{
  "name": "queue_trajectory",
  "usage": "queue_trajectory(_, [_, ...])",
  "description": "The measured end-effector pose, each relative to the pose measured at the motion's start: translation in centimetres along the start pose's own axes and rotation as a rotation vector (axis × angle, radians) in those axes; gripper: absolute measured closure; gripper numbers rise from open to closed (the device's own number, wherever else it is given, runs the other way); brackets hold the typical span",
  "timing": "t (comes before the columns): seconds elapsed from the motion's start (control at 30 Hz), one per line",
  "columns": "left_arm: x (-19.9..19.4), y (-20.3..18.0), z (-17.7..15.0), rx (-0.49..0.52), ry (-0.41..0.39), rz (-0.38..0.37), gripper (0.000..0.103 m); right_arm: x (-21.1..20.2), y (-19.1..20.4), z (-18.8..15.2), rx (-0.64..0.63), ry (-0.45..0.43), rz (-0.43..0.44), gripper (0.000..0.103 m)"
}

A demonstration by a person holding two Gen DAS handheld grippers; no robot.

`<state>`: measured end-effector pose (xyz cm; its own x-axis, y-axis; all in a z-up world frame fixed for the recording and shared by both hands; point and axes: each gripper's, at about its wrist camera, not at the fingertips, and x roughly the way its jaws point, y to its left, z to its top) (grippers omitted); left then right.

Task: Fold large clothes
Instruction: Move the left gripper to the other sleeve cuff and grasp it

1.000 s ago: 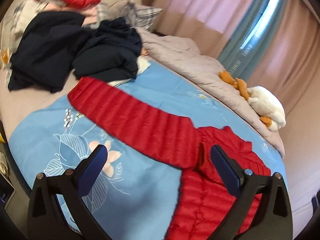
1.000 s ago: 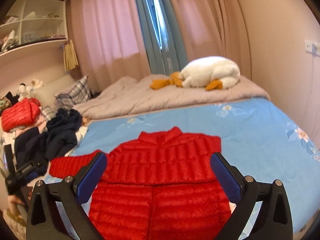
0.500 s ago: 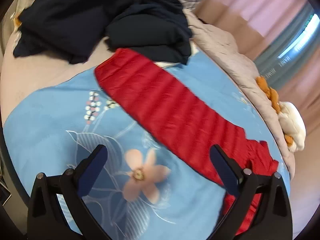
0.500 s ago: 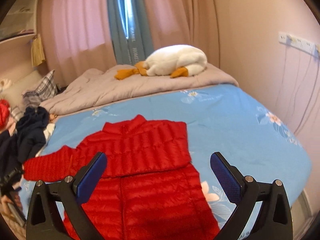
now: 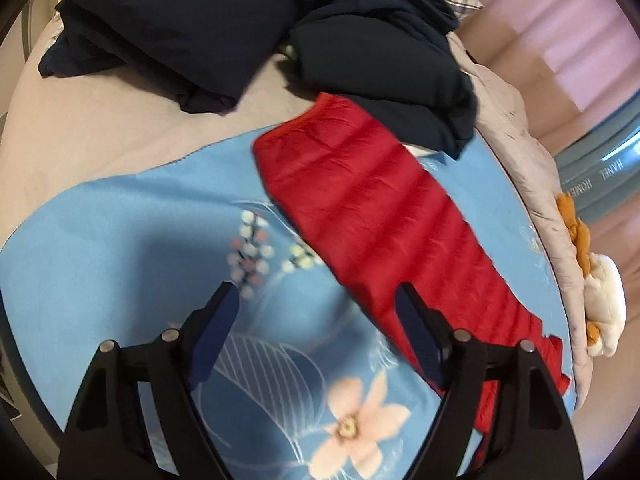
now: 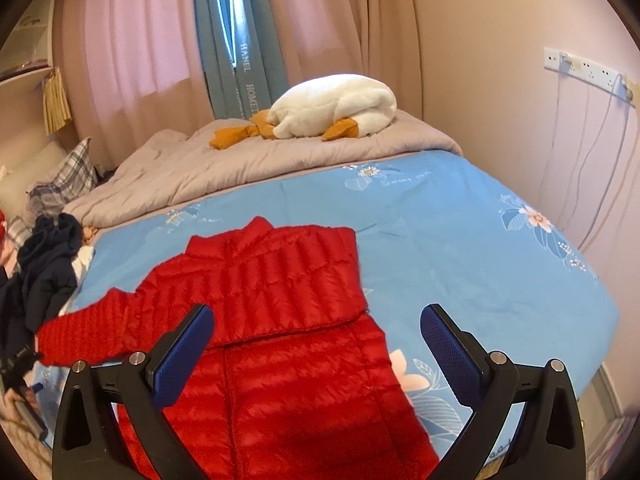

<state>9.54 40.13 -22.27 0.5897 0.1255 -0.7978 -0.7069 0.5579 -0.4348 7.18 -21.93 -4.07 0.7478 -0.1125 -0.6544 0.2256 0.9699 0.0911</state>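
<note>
A red quilted puffer jacket [image 6: 280, 320] lies flat on the blue floral bedsheet [image 6: 460, 248], one sleeve folded across its chest. Its other sleeve [image 5: 380, 208] stretches out toward a dark clothes pile in the left wrist view. My left gripper [image 5: 318, 300] is open and empty, low over the sheet, its right finger at the sleeve's edge. My right gripper [image 6: 316, 328] is open and empty, above the jacket's body. The left gripper also shows at the far left of the right wrist view [image 6: 16, 364].
A heap of dark navy clothes [image 5: 248, 20] lies beyond the sleeve's cuff. A grey quilt [image 6: 248, 160] with a white plush goose [image 6: 332, 106] lies at the bed's far side. Checked pillows [image 6: 60, 188] sit at left. The wall with sockets [image 6: 584, 68] is right.
My left gripper has moved down and forward along the outstretched sleeve toward its cuff, and its jaws have narrowed somewhat. My right gripper has swung slightly right over the jacket.
</note>
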Motion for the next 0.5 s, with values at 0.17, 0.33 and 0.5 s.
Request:
queue_trajectory(0.17, [0.8, 1.3, 0.5, -0.056, 0.013, -0.037, 0.025, 0.0, -0.3, 0.0, 0.002, 0.001, -0.024, 0.001])
queue_trajectory(0.33, [1.1, 2.0, 0.9, -0.090, 0.007, -0.073, 0.027, 0.2, 0.0, 0.0, -0.004, 0.005, -0.022, 0.001])
queue_trajectory(0.5, [1.9, 1.5, 1.8, -0.114, -0.021, -0.111, 0.029, 0.6, 0.2, -0.1, -0.020, 0.008, -0.040, 0.001])
